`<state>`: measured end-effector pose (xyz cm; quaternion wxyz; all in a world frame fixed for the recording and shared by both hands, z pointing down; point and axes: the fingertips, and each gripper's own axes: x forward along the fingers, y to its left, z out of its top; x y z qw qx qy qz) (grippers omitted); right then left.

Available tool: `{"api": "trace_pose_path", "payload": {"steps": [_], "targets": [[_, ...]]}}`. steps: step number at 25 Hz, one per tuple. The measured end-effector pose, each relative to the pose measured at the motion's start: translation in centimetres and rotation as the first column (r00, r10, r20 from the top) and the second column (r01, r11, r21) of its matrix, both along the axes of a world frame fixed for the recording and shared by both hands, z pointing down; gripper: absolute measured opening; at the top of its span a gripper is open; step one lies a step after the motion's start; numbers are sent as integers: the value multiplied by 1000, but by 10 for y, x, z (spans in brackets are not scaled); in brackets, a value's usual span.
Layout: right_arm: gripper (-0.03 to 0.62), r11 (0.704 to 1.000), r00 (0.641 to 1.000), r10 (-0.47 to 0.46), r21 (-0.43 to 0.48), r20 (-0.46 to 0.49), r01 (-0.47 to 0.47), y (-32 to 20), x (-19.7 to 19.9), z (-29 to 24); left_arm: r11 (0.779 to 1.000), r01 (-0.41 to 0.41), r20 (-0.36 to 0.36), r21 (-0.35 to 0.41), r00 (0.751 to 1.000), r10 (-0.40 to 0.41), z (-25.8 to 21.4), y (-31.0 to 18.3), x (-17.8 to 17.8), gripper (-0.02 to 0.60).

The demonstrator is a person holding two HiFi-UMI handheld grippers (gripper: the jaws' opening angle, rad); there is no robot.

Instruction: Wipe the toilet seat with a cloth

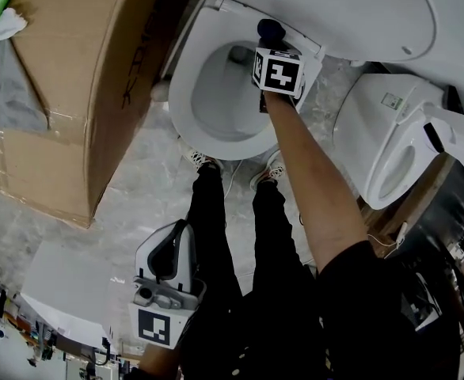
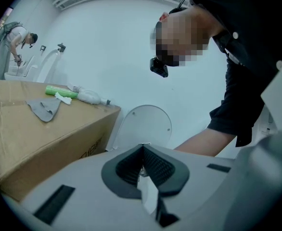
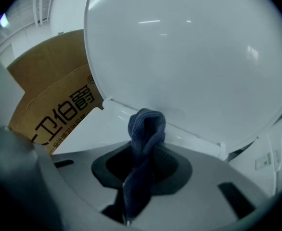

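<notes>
Blue cloth (image 3: 146, 126), pinched in my right gripper (image 3: 148, 150), is meeting the toilet seat's (image 1: 181, 93) rear edge straight ahead. My left gripper (image 1: 180, 232) is idling closed.

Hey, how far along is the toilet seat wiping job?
Done: cloth clamped in the right hand-held gripper, lid raised. In hand: the cloth is at the rear of the toilet seat, by the hinge. Left: the pictures show no wiped trace, so likely the whole ring. The left hand-held gripper hangs shut, empty.
</notes>
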<state>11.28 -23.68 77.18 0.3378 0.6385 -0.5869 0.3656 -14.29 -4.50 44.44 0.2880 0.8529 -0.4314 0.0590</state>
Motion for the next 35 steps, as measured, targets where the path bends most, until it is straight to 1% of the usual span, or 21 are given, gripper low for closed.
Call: {"api": "trace_pose_path", "payload": {"steps": [3, 8, 11, 12, 14, 16, 17, 20, 22, 25, 28, 30, 32, 35], "targets": [[95, 1000, 1000, 22, -1, 6, -22, 8, 10, 1, 1000, -17, 0, -1, 1000, 17, 0, 3, 6, 9], [95, 995, 994, 100, -4, 34, -100, 18, 25, 0, 999, -44, 6, 4, 999, 44, -3, 7, 12, 9], [95, 994, 994, 104, -20, 40, -104, 21, 28, 1, 999, -49, 11, 10, 999, 49, -4, 7, 13, 9], [95, 996, 995, 91, -24, 38, -90, 20, 27, 1, 999, -48, 13, 14, 999, 48, -4, 7, 14, 9], [95, 1000, 999, 25, -16, 28, -24, 19, 24, -2, 999, -44, 18, 22, 999, 43, -7, 7, 15, 9], [95, 999, 998, -50, 19, 29, 49, 23, 22, -11, 999, -39, 20, 33, 999, 39, -14, 8, 18, 9], [95, 997, 997, -71, 41, 38, 69, 26, 23, -18, 998, -38, 22, 40, 999, 37, -18, 8, 19, 9], [95, 993, 994, -83, 92, 72, 76, 43, 32, -47, 998, -28, 33, 52, 999, 27, -31, 6, 21, 9], [95, 988, 991, -108, 121, 76, 98, 60, 36, -74, 998, -9, 29, 67, 1000, 7, -45, 3, 21, 9], [95, 967, 980, -193, 177, 45, 183, 90, 43, -129, 995, 21, 14, 100, 1000, -22, -72, -3, 28, 9], [97, 936, 966, -258, 255, 32, 242, 109, 49, -194, 991, 25, 46, 135, 998, -31, -98, -8, 35, 9], [97, 916, 956, -292, 295, 21, 273, 121, 53, -238, 986, 16, 54, 168, 998, -25, -119, -12, 40, 9], [97, 888, 942, -337, 331, -9, 320, 131, 55, -284, 982, -1, 67, 190, 998, -12, -138, -12, 45, 9], [97, 830, 919, -387, 407, -76, 383, 140, 61, -358, 975, -12, 96, 223, 995, -10, -165, -11, 51, 9]]}}
